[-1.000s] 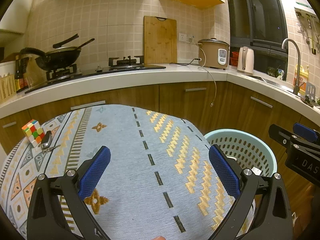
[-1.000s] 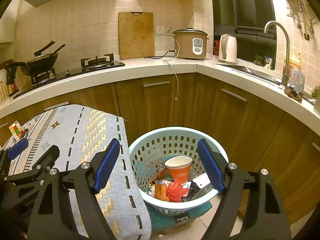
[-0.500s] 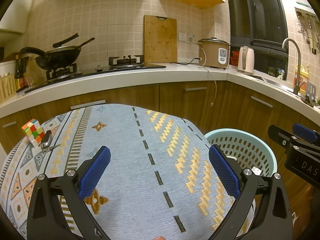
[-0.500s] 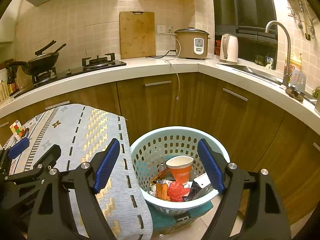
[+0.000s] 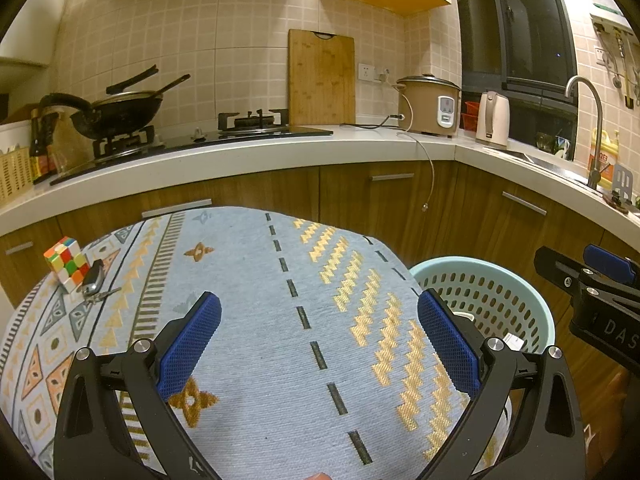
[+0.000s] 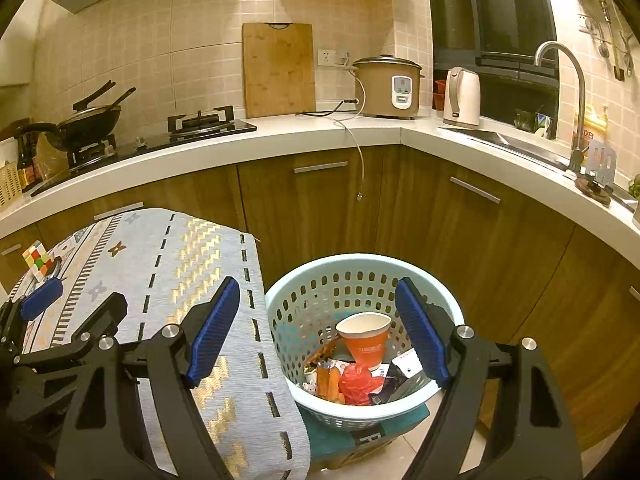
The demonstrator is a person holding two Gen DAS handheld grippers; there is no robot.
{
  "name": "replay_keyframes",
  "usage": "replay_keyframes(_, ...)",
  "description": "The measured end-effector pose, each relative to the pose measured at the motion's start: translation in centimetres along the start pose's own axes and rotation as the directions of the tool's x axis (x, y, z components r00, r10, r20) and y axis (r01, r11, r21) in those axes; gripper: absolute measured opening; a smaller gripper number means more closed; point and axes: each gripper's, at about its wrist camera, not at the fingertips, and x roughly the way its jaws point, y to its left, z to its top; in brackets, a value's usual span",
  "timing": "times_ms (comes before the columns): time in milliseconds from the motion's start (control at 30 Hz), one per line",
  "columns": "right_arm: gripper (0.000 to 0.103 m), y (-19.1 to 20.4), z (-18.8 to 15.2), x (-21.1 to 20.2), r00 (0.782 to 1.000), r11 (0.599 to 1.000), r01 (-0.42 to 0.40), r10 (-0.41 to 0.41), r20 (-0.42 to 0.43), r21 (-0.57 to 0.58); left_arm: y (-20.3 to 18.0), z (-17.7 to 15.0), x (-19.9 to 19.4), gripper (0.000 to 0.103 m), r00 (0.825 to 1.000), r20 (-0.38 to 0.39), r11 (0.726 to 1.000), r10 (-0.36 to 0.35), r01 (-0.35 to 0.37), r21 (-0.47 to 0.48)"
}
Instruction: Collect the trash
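A tiled kitchen with wood-fronted cabinets and a white worktop curves around the scene; a black wok [image 5: 120, 110] sits on the gas hob, a bamboo cutting board [image 5: 321, 76] leans on the wall, and a beige rice cooker [image 6: 388, 87] and a white kettle [image 6: 462, 97] stand near the steel tap [image 6: 560, 80]. In front is a desk covered by a pale blue woven cloth with gold zigzags and dark dashes [image 5: 256, 320]. At its far left edge lie a multicoloured puzzle cube [image 5: 66, 264] and, touching it, a black car key with a metal blade [image 5: 94, 282].

Just beside the desk's right edge stands a round, pale blue, perforated plastic basket [image 6: 360, 264]. Inside it the collected trash shows: an orange paper cup with a white inside [image 6: 366, 340], standing upright, a crumpled red plastic bag [image 6: 356, 382], and other wrappers too jumbled to tell apart.

The left claw [image 5: 318, 338] hangs above the cloth, blue pads wide apart, nothing between them. The right claw [image 6: 318, 330] hangs above the basket's near side, likewise spread wide and empty.
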Motion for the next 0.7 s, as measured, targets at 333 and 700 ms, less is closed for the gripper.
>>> replay_keyframes(333,0.076,0.0,0.05,0.0,1.0,1.0,0.0,0.0,-0.001,0.001,-0.02,0.02,-0.02,0.095,1.0,0.0,1.0,0.0,0.0,0.0)
replay_keyframes(700,0.076,0.08,0.24,-0.06,1.0,1.0,-0.001,0.001,0.004,0.0,0.31,0.09,0.0,0.095,1.0,-0.013,1.0,0.005,-0.005,0.002)
